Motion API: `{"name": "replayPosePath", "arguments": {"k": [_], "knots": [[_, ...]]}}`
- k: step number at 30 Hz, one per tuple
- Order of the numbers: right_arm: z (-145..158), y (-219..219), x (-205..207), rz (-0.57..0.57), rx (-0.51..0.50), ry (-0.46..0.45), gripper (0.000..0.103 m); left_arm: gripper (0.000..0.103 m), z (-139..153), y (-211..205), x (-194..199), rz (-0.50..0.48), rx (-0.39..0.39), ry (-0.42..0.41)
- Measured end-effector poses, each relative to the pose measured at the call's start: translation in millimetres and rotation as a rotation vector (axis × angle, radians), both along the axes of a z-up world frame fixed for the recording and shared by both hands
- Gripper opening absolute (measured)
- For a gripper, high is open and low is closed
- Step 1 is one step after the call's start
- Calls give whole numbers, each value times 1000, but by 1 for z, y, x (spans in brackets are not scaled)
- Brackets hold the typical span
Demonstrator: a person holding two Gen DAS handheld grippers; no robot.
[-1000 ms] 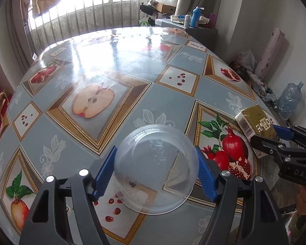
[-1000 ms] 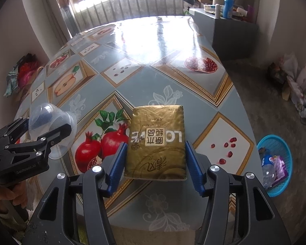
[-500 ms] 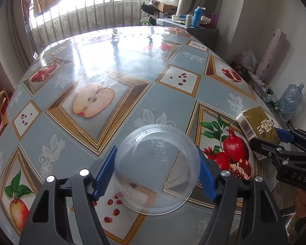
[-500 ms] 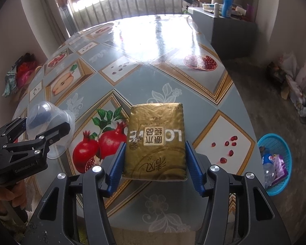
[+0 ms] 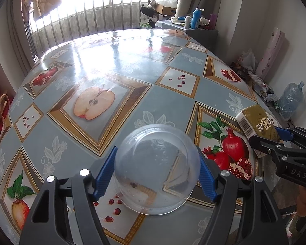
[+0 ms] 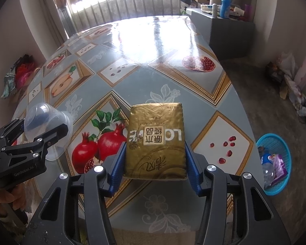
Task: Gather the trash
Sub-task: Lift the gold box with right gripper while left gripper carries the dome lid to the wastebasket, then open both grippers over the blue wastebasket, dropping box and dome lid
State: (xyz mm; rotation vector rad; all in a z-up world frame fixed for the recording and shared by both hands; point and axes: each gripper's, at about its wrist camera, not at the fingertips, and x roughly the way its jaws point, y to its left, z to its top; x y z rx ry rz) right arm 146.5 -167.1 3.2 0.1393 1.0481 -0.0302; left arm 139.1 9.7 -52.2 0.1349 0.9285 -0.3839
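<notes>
Fruit-patterned oilcloth covers the desk (image 5: 132, 65) under both of my grippers. My left gripper (image 5: 157, 169) holds a clear plastic bowl (image 5: 157, 169) between its blue fingers (image 5: 105, 173), which stand wide and press its sides above the near edge. My right gripper (image 6: 155, 161) has a gold tissue pack (image 6: 156, 140) between its fingers (image 6: 190, 171), pads against its sides; the jaws are closing on it. That pack hangs over the near right corner. On the floor to the right sits a blue basket (image 6: 283, 145) holding a bottle and wrappers.
</notes>
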Motion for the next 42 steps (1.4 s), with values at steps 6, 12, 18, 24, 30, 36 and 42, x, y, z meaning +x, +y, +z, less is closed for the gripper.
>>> {"name": "replayPosePath", "arguments": {"k": [6,12,18,24,30,36,42], "knots": [[5,-5,-2,-19,25,-21,49,71,9,2,-2,3,-21,-21],[24,-24,-13,-79,96,-79,49,71,39,-10,-2,-59,-57,-86],[49,-85,-51,-249,142,-182,49,71,71,-72,-5,-235,-90,-123],[48,-193,-117,-554,143,-207,49,71,85,-185,1,-470,-170,-30],[-3,-289,-181,-876,248,-132,49,71,51,-329,16,-663,-117,211],[-70,-342,-193,-1015,443,-71,49,71,-29,-456,17,-713,39,414],[-132,-389,-184,-1095,620,-79,59,82,-104,-520,27,-635,75,576]]}}
